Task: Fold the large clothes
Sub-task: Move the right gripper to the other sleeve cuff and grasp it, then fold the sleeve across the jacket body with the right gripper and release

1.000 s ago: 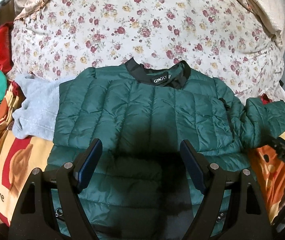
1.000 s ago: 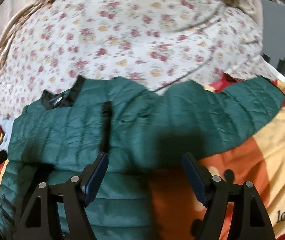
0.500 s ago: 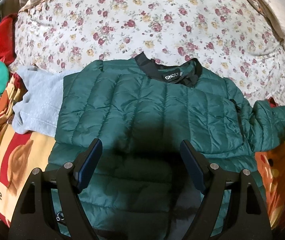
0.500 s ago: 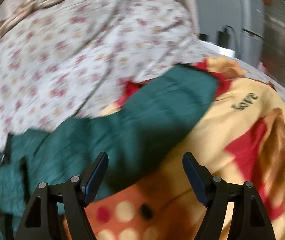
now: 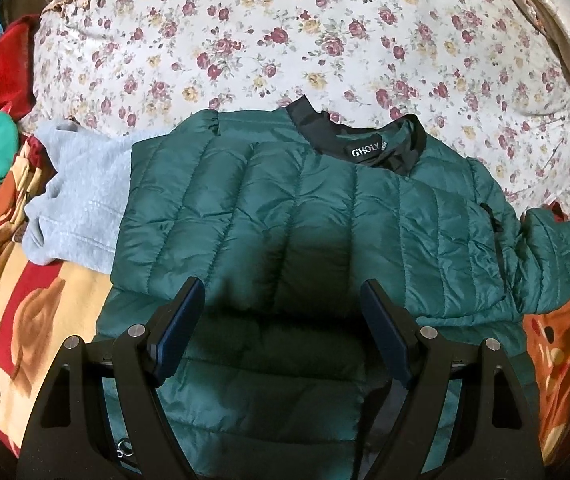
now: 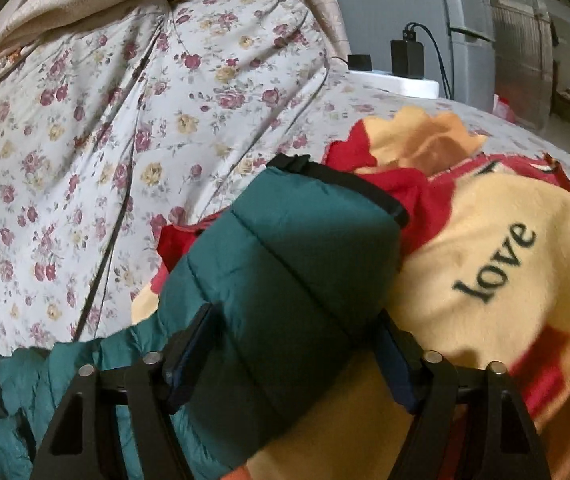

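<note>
Jacket (image 5: 305,216) on floral bedding (image 5: 285,40); left tongs (image 5: 283,332) agape, right tongs (image 6: 289,356) straddle sleeve (image 6: 285,260).

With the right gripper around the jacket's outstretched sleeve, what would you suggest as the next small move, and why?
Probably close the right gripper on the sleeve. Its fingers stand open on either side of the sleeve near the cuff, which lies stretched over the yellow blanket, unfolded. The left gripper hovers open over the green jacket body, holding nothing.

grey garment (image 5: 73,208) crowding jacket's (image 5: 305,216) left, sleeve (image 6: 285,264) between right fingers (image 6: 189,352)
</note>
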Demonstrator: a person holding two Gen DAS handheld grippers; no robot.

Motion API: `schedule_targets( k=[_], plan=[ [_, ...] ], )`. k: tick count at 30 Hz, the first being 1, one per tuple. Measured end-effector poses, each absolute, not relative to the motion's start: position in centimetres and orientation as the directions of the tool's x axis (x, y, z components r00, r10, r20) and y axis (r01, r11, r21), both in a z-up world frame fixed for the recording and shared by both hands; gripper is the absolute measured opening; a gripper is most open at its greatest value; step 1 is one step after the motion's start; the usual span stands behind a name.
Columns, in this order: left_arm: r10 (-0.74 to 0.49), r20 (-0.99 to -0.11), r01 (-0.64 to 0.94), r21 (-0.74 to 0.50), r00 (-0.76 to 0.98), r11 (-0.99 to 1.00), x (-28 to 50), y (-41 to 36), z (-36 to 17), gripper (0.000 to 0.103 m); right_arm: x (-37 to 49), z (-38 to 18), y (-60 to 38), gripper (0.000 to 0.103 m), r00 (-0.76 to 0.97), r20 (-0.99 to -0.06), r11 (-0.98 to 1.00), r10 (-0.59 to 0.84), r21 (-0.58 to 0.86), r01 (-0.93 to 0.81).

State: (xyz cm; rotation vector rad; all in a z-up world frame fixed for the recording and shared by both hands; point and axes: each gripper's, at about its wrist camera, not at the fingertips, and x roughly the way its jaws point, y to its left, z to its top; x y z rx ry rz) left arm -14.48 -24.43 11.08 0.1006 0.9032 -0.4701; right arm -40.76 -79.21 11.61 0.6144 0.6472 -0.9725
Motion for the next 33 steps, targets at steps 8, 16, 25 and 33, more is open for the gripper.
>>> schedule_targets(
  k=[8, 16, 25, 33],
  plan=[
    [-0.343, -0.771, 0.420, -0.109, 0.536, 0.901, -14.3, -23.4, 11.2, 0.080, -41.6, 12.9, -77.0, 0.013, 0.616, -0.681, 0.516, -0.397, 0.390, 0.763],
    [-0.341, -0.767, 0.397, -0.123, 0.544, 0.910, -14.0, -22.3, 12.0, 0.080, -39.8, 16.5, -69.3, 0.012, 0.760, -0.597, 0.639, -0.256, 0.486, 0.596],
    [-0.334, -0.750, 0.371, -0.127, 0.571, 0.920, -13.9, -20.3, 13.0, 0.080, -35.8, 18.8, -62.8, 0.009, 0.807, -0.574, 0.748, -0.139, 0.473, 0.465],
    [-0.343, -0.747, 0.354, -0.153, 0.570, 0.923, -13.9, -19.3, 13.2, 0.080, -31.2, 19.1, -57.4, 0.009, 0.809, -0.588, 0.797, 0.009, 0.492, 0.349]
  ],
)
